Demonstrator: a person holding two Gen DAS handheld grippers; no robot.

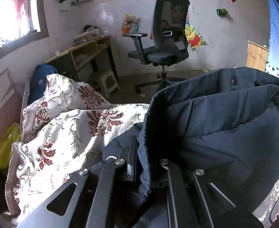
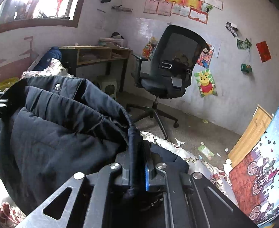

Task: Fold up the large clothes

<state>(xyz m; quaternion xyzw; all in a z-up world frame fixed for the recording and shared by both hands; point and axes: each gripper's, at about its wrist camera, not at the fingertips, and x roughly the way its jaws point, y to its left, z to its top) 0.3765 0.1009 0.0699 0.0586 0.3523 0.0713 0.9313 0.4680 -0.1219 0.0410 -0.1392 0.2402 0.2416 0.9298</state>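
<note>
Left wrist view, nearest first: my left gripper [image 1: 139,161] is closed on a thin hem of the navy padded jacket [image 1: 224,125], with only a narrow strip of cloth between the jaws. In the right wrist view my right gripper [image 2: 137,159] is clamped narrow on a corded edge of the same jacket [image 2: 59,133], the piping running straight down between its fingers. The jacket hangs as a slack trough between the two grips, lifted above the floral bedspread [image 1: 63,133], with part of its lower cloth resting on the bed.

Risks, as I judge them:
- The left hold is shallow; the weight of the padding could pull the hem free if I swing the fold over quickly.
- The thick piping in the right grip may roll between the fingers and slip out sideways.
- Uneven tension between the two grips would skew the fold line, and the bulk could bunch instead of lying flat.
- The loose, rumpled bedspread may drag along and crease under the garment.

Farther off, the office chair [image 2: 169,66] and the wooden desk [image 2: 95,55] stand well apart from the work and pose no hazard.
</note>
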